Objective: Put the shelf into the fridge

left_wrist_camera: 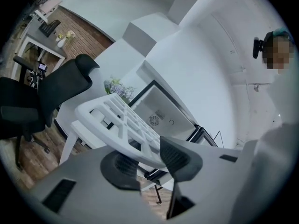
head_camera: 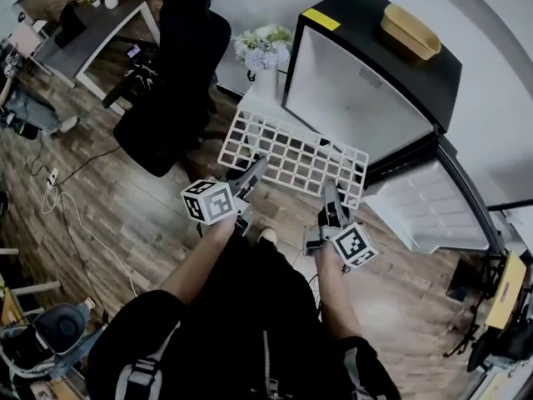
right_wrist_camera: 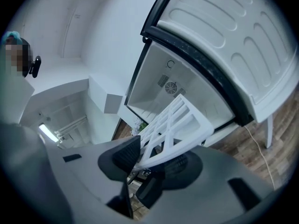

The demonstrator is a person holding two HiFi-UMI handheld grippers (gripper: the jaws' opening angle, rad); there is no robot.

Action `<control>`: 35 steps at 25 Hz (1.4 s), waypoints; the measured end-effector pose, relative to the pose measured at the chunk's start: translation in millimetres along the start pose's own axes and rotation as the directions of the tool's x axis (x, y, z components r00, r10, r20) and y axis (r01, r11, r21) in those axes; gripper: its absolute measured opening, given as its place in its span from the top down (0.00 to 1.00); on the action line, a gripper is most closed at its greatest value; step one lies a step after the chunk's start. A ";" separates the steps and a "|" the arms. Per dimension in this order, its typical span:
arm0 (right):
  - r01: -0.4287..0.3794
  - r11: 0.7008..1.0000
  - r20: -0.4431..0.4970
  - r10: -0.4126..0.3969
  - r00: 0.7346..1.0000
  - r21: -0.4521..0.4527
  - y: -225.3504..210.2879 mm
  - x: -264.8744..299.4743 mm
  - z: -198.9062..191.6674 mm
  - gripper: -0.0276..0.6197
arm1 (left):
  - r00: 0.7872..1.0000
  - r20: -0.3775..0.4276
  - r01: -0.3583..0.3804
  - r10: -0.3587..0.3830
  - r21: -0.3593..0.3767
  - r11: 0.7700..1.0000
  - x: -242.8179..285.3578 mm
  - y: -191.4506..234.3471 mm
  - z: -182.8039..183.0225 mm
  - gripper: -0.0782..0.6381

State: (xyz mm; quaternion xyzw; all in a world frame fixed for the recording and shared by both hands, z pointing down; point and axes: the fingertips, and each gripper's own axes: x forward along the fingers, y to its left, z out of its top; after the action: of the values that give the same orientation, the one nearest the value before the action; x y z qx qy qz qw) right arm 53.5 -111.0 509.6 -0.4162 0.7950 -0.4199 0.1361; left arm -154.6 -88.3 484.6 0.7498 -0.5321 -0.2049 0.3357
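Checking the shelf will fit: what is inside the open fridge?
The fridge cavity shows bare white walls and a round vent on the back wall; no food or other shelf shows. Its lower part is covered by the white shelf held in front.

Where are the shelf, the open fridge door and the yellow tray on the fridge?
shelf (head_camera: pixel 293 153): head view, middle of the white grid.
fridge door (head_camera: pixel 426 208): head view, white inner liner.
yellow tray (head_camera: pixel 408 33): head view, its near side wall.
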 end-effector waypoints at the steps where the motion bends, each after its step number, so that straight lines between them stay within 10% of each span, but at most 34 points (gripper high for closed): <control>1: 0.011 1.000 0.014 -0.011 1.000 0.002 -1.9 0.9 2.9 0.73 | 1.000 -0.016 0.012 -0.012 0.001 1.000 7.2 0.2 0.6 0.71; 19: 0.194 0.980 0.248 -0.198 0.948 0.042 -25.0 30.9 42.0 0.73 | 0.943 -0.248 0.224 -0.222 -0.020 0.974 120.3 13.0 15.3 0.71; 35: 0.239 0.970 0.246 -0.245 0.938 0.054 -50.3 44.5 62.4 0.73 | 0.932 -0.278 0.227 -0.231 -0.046 0.973 160.6 17.7 7.2 0.71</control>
State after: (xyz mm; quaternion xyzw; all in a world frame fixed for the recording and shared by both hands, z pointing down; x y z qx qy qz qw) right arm 88.9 -195.3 516.7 -0.5587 0.7093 -0.3867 0.1878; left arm -115.0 -244.3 500.4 0.8260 -0.3866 -0.1371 0.3867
